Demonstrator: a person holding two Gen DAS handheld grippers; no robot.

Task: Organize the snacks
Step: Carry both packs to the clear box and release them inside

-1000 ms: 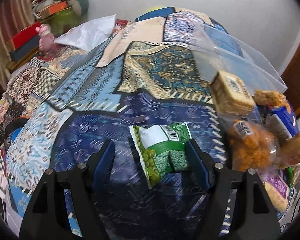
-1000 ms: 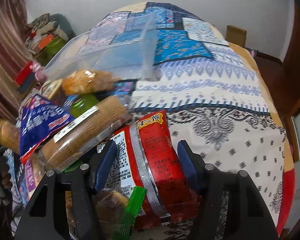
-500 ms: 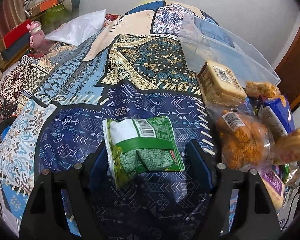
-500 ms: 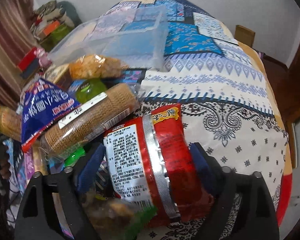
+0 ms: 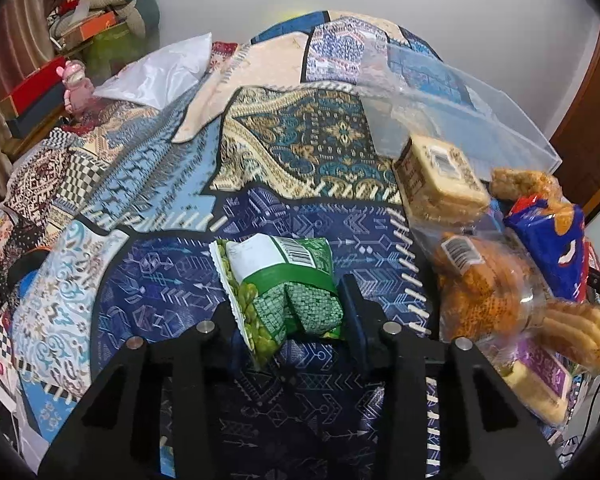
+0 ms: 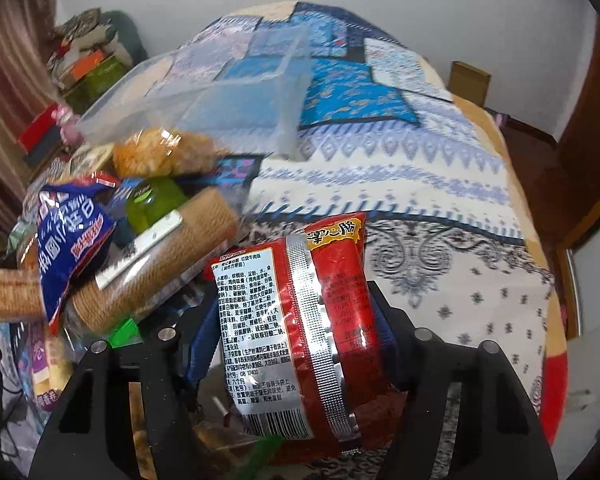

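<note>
My left gripper [image 5: 288, 312] is shut on a green pea snack packet [image 5: 280, 284] and holds it above the patterned quilt [image 5: 172, 272]. My right gripper [image 6: 296, 320] is shut on a red noodle snack packet [image 6: 300, 320], lifted beside the snack pile. The clear plastic bin [image 5: 460, 112] stands beyond the pile; it also shows in the right wrist view [image 6: 220, 96]. The pile holds a wafer block [image 5: 440, 176], a bag of orange biscuits [image 5: 484, 292], a blue bag [image 6: 68, 236] and a round biscuit sleeve [image 6: 156, 264].
A white plastic bag [image 5: 156, 76] and a pink toy [image 5: 76, 84] lie at the quilt's far left. Boxes and cushions [image 5: 96, 24] stack by the wall. A wooden door [image 5: 592, 136] is at the right. A green bottle [image 6: 152, 204] sits in the pile.
Both grippers have closed: the left on the green packet, the right on the red packet. Both packets now sit raised between the fingers.
</note>
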